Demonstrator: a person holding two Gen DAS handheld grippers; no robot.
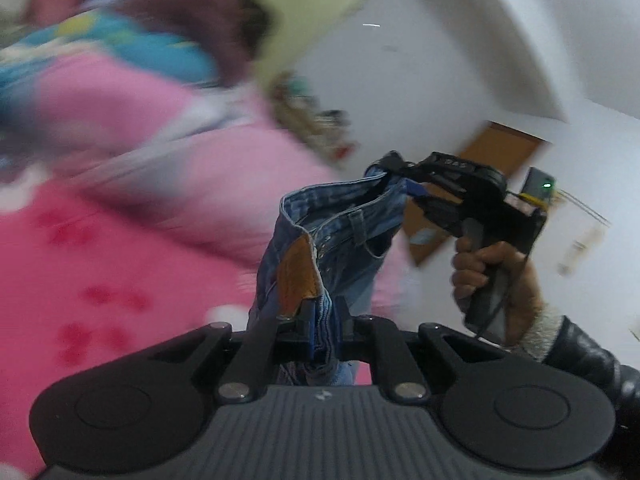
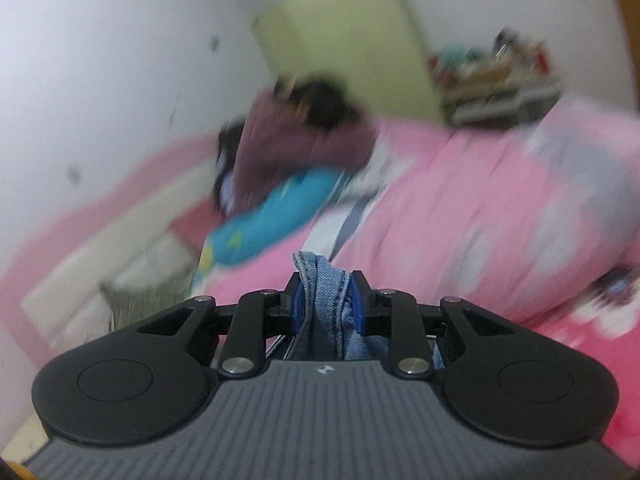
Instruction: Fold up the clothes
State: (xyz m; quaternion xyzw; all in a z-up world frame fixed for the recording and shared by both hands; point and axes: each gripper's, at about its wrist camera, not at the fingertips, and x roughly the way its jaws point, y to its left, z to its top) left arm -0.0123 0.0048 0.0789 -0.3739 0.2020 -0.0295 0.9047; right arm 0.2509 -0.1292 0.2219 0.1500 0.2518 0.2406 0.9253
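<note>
A pair of blue jeans hangs in the air above the pink bed, its waistband stretched between both grippers. My left gripper is shut on one end of the waistband, beside the brown leather patch. In the left wrist view the right gripper is shut on the far end of the waistband, with a hand around its handle. In the right wrist view my right gripper pinches bunched denim between its blue pads.
A pink bedspread covers the bed below, blurred by motion. A heap of clothes, maroon and turquoise, lies toward the wall. A pale green cabinet and a cluttered shelf stand behind.
</note>
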